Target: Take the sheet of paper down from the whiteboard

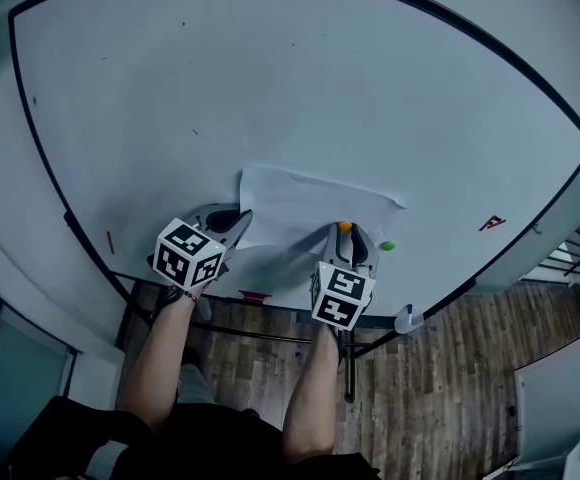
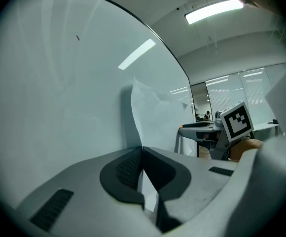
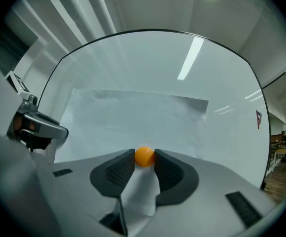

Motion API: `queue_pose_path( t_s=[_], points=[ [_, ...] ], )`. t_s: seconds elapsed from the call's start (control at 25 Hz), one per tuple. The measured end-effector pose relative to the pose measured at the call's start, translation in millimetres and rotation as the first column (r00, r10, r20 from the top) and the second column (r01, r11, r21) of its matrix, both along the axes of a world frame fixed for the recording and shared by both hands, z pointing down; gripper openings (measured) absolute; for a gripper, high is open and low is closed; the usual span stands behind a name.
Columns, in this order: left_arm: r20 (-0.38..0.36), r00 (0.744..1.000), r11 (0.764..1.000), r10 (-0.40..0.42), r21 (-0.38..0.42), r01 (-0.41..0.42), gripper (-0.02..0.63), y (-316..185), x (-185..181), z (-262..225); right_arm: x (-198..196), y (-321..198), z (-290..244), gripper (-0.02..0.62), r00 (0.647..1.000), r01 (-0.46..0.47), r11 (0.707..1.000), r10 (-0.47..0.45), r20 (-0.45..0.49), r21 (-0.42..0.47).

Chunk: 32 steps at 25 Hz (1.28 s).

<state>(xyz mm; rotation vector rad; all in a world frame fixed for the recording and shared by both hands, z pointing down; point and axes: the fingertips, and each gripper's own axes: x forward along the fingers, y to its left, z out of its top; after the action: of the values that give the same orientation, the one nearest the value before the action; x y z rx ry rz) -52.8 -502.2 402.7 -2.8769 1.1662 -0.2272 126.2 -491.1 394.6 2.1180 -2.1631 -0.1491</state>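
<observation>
At the lower edge of the large glossy white whiteboard with a dark rim [image 1: 270,88], 2 bare forearms [image 1: 155,368] reach forward. Each hand carries a grey tool topped by a black-and-white marker cube [image 1: 188,253]. The left tool [image 1: 238,218] points roughly level at the board. Its jaws are pressed together on the left edge of the white sheet of paper [image 1: 310,203], which runs between the pads and bows away from the board there. The right tool [image 1: 346,232] also points level, square to the board. Its jaws are clamped on the small round orange magnet [image 3: 144,156] on the lower part of the sheet, with both pads touching its sides. The sheet lies against the board's lower middle, its upper right corner creased. A small round green magnet [image 1: 387,246] sits on the bare board just right of the sheet, and a red mark [image 1: 492,223] lies further right. Below the board runs a brown wood-plank floor [image 1: 450,388]. A long ceiling light [image 2: 213,10] glows overhead, and its strip reflects in the board.
</observation>
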Motion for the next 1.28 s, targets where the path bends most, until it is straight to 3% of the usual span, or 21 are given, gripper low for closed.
queue_pose_path(
  t_s=[1.28],
  points=[
    [0.011, 0.996, 0.995, -0.090, -0.032, 0.090, 0.021, 0.0, -39.7, 16.8, -1.5, 0.0, 30.2, 0.133, 1.000, -0.011, 0.999, 0.011, 0.000, -0.045]
  ],
)
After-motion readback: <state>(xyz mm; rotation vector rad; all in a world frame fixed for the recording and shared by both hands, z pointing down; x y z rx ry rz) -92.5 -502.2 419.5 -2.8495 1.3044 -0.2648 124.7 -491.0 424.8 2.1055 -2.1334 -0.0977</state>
